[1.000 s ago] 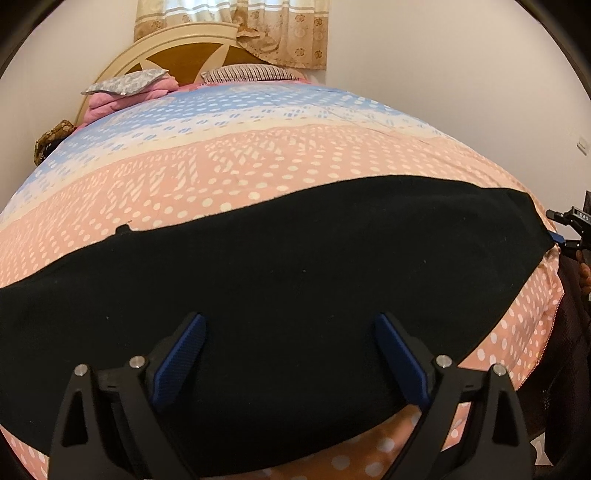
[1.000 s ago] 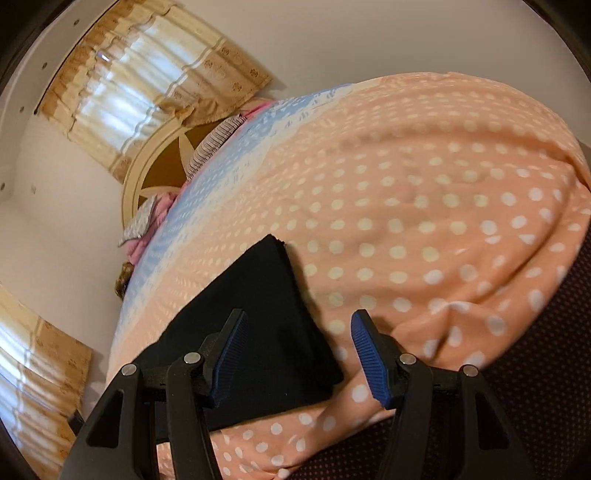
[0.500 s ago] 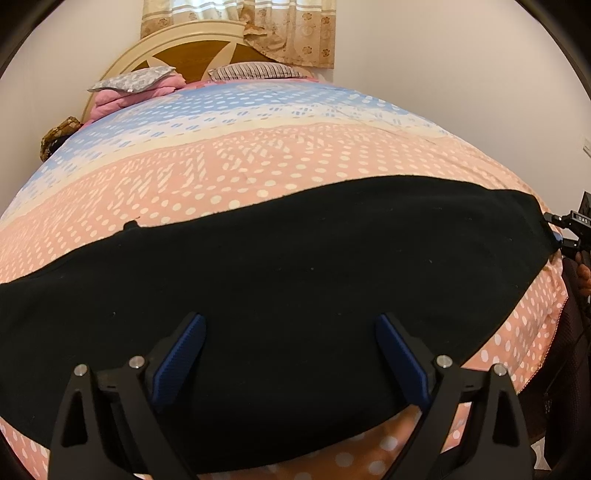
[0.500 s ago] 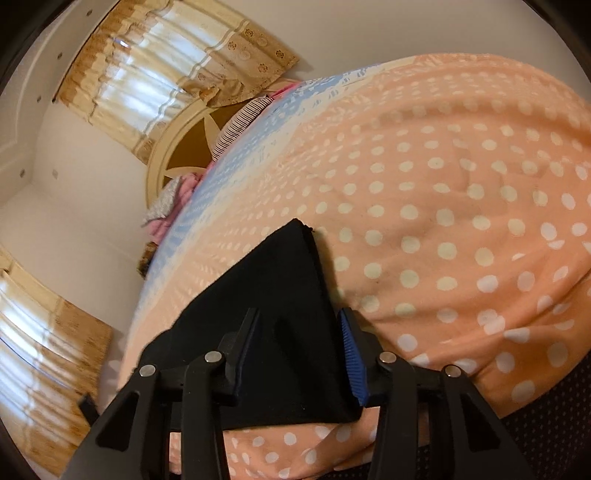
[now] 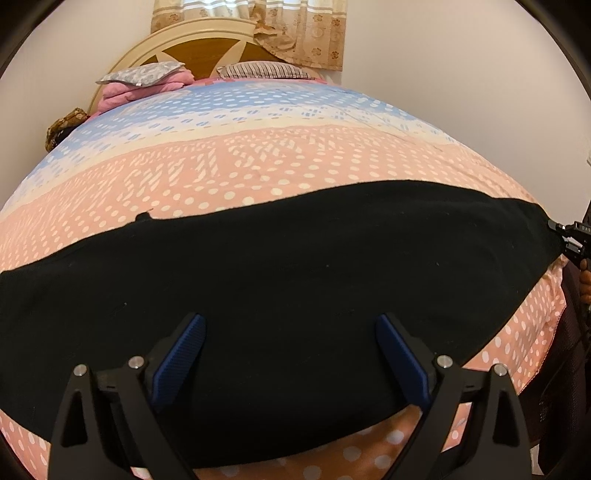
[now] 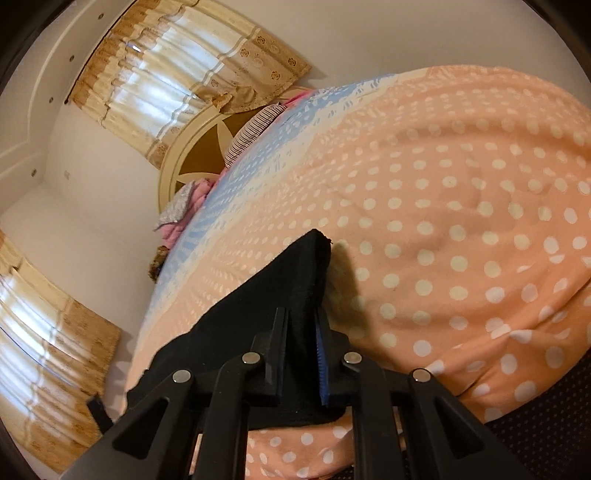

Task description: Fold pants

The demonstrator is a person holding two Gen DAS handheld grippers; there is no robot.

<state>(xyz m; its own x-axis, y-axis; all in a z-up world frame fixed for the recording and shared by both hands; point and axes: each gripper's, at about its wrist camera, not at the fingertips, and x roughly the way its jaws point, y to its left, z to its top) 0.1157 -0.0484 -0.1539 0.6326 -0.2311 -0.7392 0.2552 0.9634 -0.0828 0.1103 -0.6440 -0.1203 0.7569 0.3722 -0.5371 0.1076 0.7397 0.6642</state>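
Note:
Black pants [image 5: 295, 277] lie spread flat across the near part of a pink dotted bedspread [image 5: 258, 166]. My left gripper [image 5: 290, 325] hovers open just over the pants' near edge, its blue pads [image 5: 184, 350] wide apart and holding nothing. In the right wrist view my right gripper [image 6: 301, 314] is closing, its jaws pinching the pants' end [image 6: 258, 306], which rises in a peak off the bedspread [image 6: 443, 221]. The left wrist view shows the right gripper [image 5: 569, 240] at the far right, at the pants' end.
Pink and grey pillows [image 5: 147, 75] and a striped pillow [image 5: 266, 70] lie against a round headboard [image 5: 199, 48] at the far end. Curtains [image 5: 306, 33] hang behind. The bed's edge drops away at the right, where a hand [image 5: 585, 284] shows.
My right gripper's jaws closed from wide apart onto the pants' end, and the cloth there now stands up in a peak. The left gripper stayed put and open.

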